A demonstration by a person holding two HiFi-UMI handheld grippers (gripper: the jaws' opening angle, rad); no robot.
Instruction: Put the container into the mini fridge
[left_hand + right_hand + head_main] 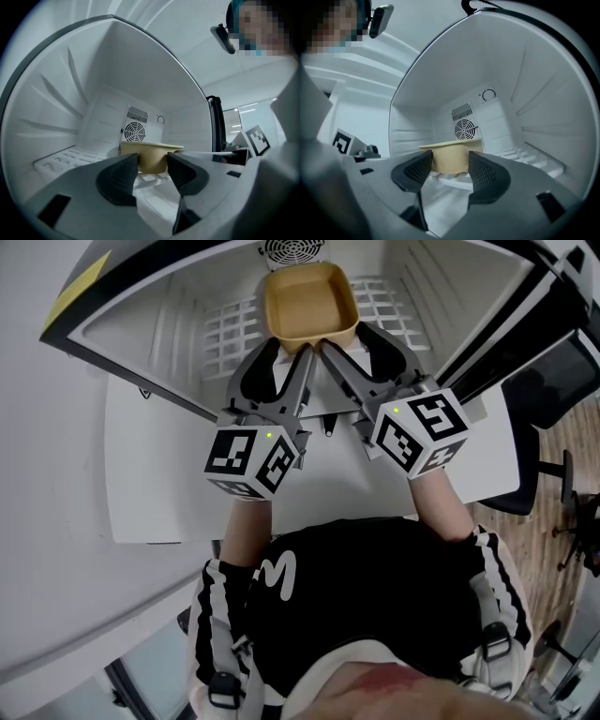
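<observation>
1. Head view: we see the tan square container [309,301] on the white wire shelf [230,338] inside the mini fridge [155,324].
2. Left gripper [291,345] and right gripper [347,338] gape wide, holding nothing, tips at its near edge.

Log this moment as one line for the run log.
stage: container inside mini fridge | left claw: open, at its near wall | right claw: open, at its near wall | contact: unclear

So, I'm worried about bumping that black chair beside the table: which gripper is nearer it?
Right. The right gripper reaches into the mini fridge on the side toward the black chair; the left gripper is beside it, farther off.
</observation>
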